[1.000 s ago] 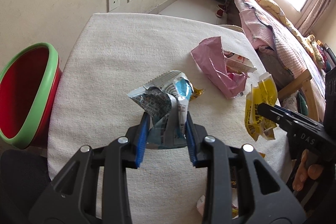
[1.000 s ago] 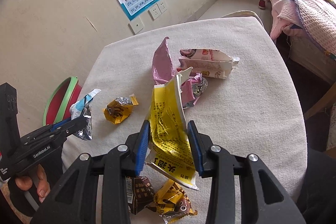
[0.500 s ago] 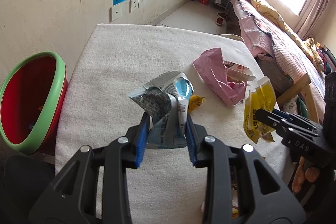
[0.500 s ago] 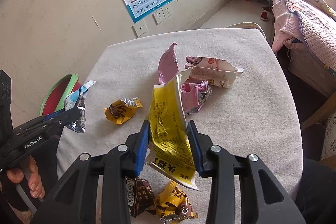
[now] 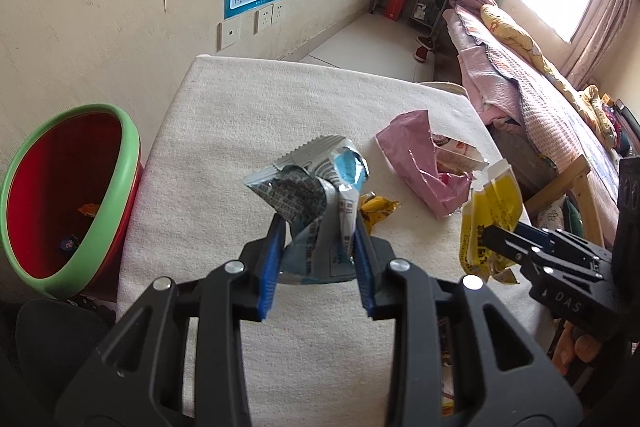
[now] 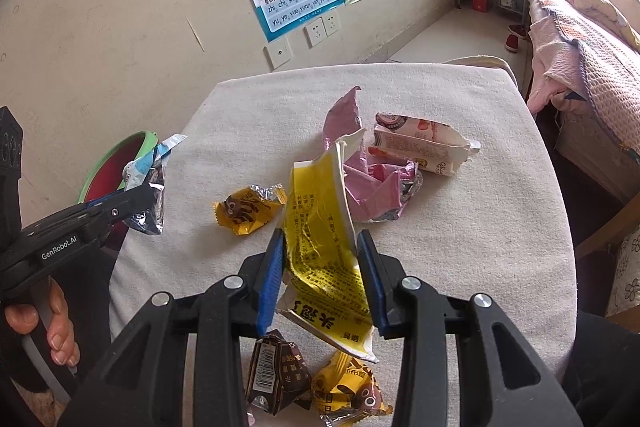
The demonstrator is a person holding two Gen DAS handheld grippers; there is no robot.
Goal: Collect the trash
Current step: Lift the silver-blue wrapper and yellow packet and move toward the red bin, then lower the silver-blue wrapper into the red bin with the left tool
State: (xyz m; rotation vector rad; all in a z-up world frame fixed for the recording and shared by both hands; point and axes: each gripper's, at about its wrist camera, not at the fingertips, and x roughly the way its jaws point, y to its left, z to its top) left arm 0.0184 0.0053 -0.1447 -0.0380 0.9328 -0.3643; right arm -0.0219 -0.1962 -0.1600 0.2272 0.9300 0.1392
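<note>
Evidently both wrappers hang lifted off the table [image 5: 224, 131] for carrying binward: the left gripper [image 5: 318, 247] pinches the silver-blue wrapper [image 5: 312, 187] near the red bin [image 5: 68, 187], the right gripper [image 6: 322, 259] pinches the yellow wrapper [image 6: 320, 227].

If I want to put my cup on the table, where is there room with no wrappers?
The far end of the table, toward the wall with the sockets, is bare, and so is the strip beside the red bin. Around the pink wrapper and the near edge it is crowded.
</note>
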